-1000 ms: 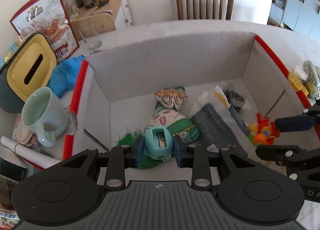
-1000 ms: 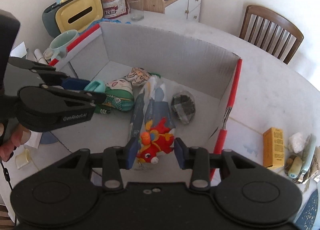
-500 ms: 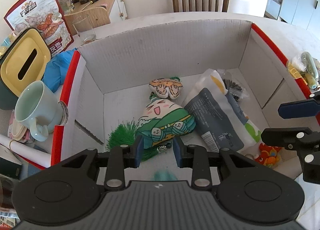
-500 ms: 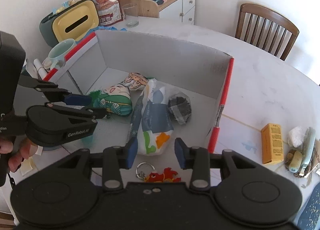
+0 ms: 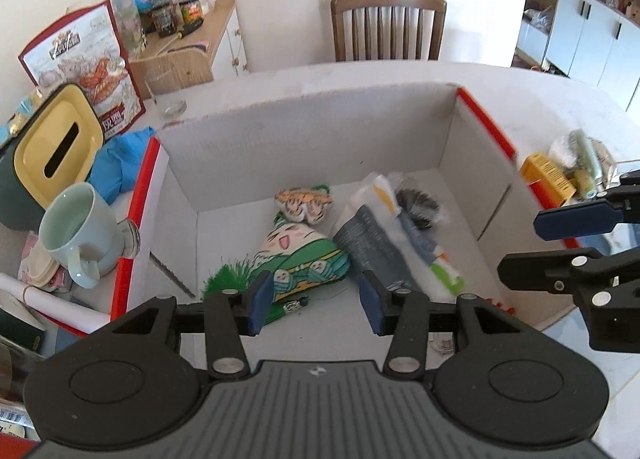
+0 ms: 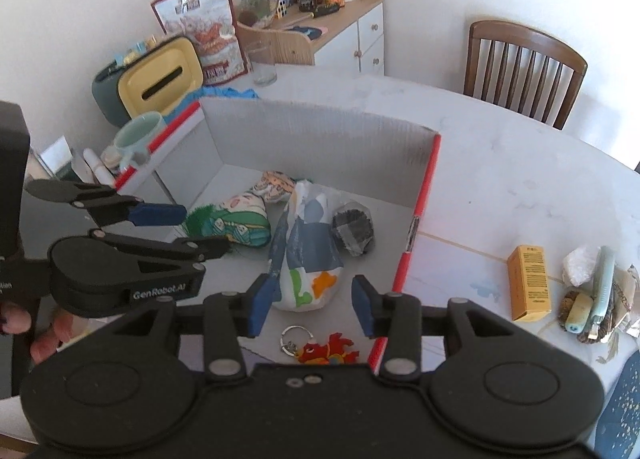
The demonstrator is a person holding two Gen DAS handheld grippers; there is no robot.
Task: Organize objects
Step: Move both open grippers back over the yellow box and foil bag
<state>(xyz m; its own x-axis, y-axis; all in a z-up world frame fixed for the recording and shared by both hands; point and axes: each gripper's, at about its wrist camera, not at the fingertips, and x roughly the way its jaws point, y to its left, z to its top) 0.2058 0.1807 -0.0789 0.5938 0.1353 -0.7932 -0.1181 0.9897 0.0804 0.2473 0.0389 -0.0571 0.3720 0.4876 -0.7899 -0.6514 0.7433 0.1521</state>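
A white cardboard box with red rims holds a green plush, a tiger plush, a snack bag and a dark wrapped piece. My left gripper hovers over the box's near side, its jaws opening with nothing between them. The teal sharpener is hidden from view. My right gripper hangs above the box's near right corner, its jaws also opening and empty. Below it a red dragon keychain lies on the box floor. The left gripper shows at the left in the right wrist view.
Left of the box stand a pale green mug and a yellow-lidded tissue box. On the table to the right lie an orange carton and small clutter. A wooden chair stands behind the table.
The left gripper let go of the teal sharpener and the right one dropped the red dragon keychain into the box. Both grippers rose and their jaws widened.
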